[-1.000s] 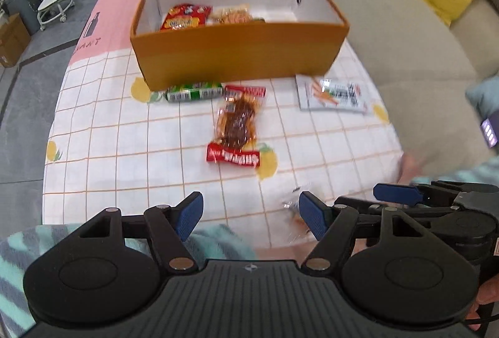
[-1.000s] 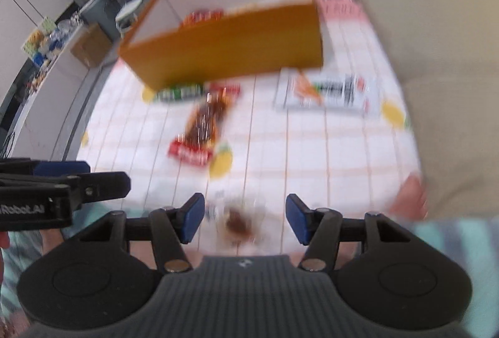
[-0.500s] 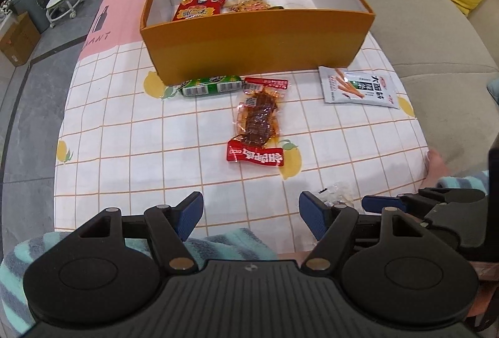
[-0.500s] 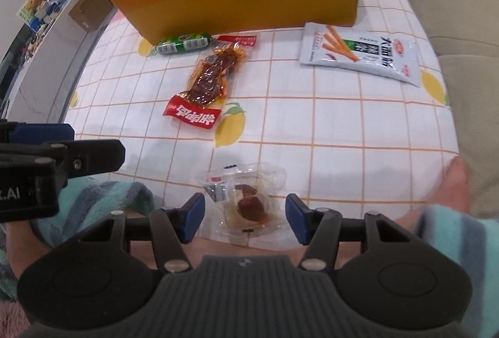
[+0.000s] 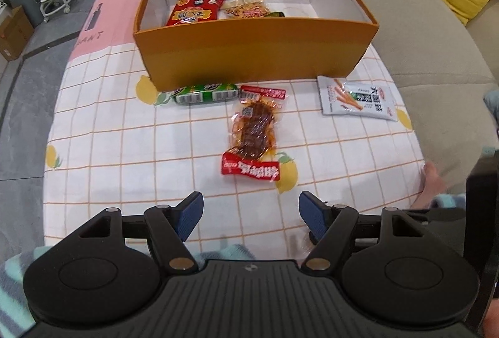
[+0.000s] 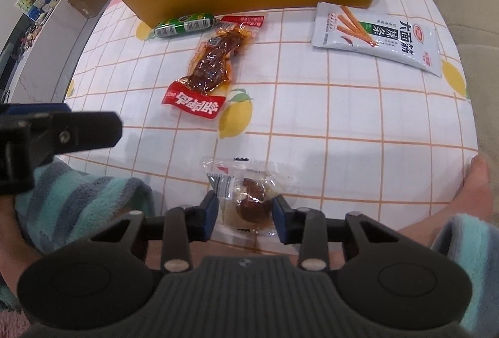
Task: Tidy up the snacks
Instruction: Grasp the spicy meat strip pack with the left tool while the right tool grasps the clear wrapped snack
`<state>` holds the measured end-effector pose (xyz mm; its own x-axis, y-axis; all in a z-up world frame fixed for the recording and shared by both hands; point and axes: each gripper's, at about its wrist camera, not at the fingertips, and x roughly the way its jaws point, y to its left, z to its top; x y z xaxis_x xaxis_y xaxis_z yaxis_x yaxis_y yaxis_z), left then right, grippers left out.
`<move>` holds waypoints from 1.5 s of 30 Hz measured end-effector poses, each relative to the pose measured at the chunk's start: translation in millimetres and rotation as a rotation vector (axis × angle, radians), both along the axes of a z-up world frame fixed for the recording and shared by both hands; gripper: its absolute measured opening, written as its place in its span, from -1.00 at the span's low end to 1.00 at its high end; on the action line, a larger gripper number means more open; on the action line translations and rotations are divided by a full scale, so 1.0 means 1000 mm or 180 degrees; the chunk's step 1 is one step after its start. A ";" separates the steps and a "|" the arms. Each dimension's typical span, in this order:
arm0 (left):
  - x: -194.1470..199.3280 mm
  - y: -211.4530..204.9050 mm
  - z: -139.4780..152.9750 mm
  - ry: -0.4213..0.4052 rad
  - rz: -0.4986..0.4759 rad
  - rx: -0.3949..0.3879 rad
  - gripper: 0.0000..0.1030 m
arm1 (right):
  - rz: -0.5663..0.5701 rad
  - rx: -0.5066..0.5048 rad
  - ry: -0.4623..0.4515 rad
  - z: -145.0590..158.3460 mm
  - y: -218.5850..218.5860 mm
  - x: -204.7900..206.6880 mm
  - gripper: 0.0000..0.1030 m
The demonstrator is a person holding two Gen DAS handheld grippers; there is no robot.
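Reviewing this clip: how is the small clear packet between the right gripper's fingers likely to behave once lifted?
The clear packet looks like thin crinkly film, so its edges will probably flop and crumple. The round brown piece inside gives the right gripper, whose jaws have just been closing around it, something firm to pinch. The glossy film may be slippery, so it could slide if gripped by film alone.

Soft, even daylight fills both views; the checked, lemon-printed tabletop (image 5: 124,135) bulges with fisheye distortion, edges slightly blurred.
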<state>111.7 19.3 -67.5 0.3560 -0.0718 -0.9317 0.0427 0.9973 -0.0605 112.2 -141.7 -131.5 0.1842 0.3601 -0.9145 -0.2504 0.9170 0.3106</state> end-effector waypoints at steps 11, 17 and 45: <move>0.044 -0.015 -0.003 -0.0109 -0.0249 0.0084 0.61 | -0.0176 0.0075 -0.0252 0.023 -0.023 0.031 -0.43; 0.082 -0.014 -0.032 0.0027 -0.0070 0.0003 0.62 | -0.0184 0.0140 -0.0297 0.020 -0.028 0.066 -0.43; 0.104 -0.017 -0.100 0.0129 -0.0119 0.0219 0.52 | -0.0222 0.0448 -0.0215 -0.015 -0.032 0.091 -0.40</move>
